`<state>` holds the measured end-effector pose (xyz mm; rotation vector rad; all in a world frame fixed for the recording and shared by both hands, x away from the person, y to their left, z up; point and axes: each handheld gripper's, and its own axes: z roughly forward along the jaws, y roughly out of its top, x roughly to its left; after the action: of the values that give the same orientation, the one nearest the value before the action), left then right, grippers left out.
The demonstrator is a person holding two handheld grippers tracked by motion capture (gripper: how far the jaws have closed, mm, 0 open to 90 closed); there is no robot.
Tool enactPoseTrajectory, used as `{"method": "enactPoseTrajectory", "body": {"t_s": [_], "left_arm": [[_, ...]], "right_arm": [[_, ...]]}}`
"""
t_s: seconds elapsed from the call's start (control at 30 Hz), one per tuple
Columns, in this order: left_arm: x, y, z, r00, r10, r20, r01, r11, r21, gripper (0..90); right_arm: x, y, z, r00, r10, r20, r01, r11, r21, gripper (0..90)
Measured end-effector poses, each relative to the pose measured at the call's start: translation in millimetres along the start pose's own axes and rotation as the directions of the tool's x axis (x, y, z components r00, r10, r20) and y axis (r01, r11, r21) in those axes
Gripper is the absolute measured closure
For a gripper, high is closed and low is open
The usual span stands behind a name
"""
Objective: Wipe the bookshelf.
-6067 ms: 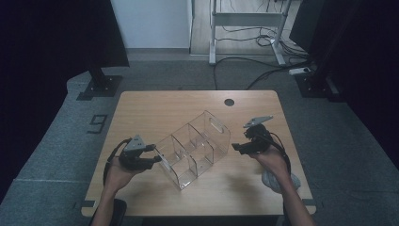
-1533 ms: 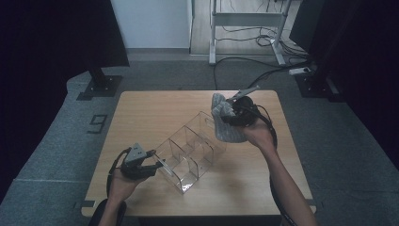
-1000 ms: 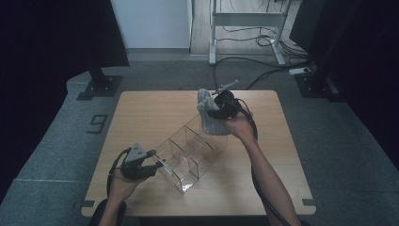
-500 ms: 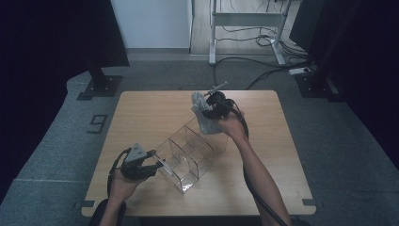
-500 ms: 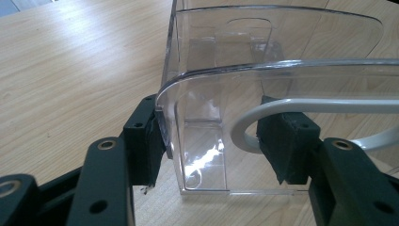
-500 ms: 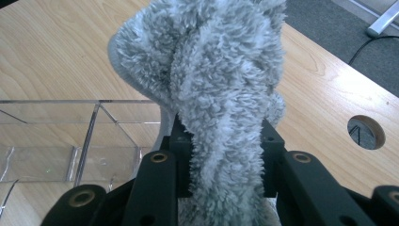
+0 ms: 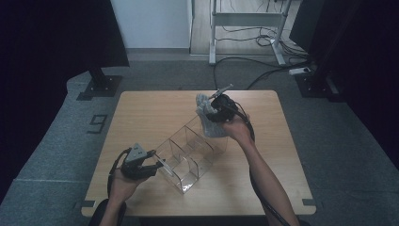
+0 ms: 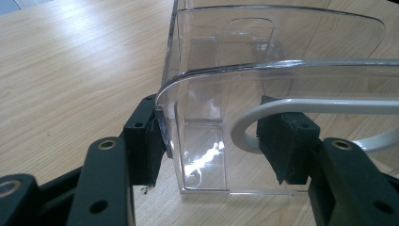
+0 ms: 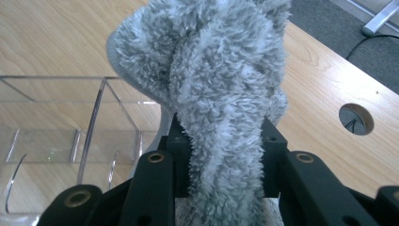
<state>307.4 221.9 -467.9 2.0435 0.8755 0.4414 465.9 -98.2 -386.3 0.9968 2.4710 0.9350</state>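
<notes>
Right gripper [image 7: 209, 113] clenched on grey fluffy cloth [image 9: 226, 89], above far end of clear divided organiser [image 7: 190, 150]. Cloth looks soft, light, floppy; pinch mid-bunch. Left gripper [image 8: 211, 141] clamps organiser's near wall: rigid, slick, likely crackable.

Each tool [image 8: 214, 155] is matte black – round brass-ringed screw holes along its arms – trailing a black cable.

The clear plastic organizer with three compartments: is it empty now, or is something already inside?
Empty. The clear plastic organizer shows bare compartments; the fluffy grey cloth hangs from the right gripper above its far end.
</notes>
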Motion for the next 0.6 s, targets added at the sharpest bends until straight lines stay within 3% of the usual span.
{"method": "enactPoseTrajectory", "body": {"t_s": [0.6], "left_arm": [[0.4,0.0,-0.2,1.0000,0.003,0.001,-0.003,1.0000,0.002,43.3]], "right_arm": [[-4.3,-38.4,-29.4,0.9997,0.020,-0.015,-0.020,1.000,-0.022,65.3]]}}
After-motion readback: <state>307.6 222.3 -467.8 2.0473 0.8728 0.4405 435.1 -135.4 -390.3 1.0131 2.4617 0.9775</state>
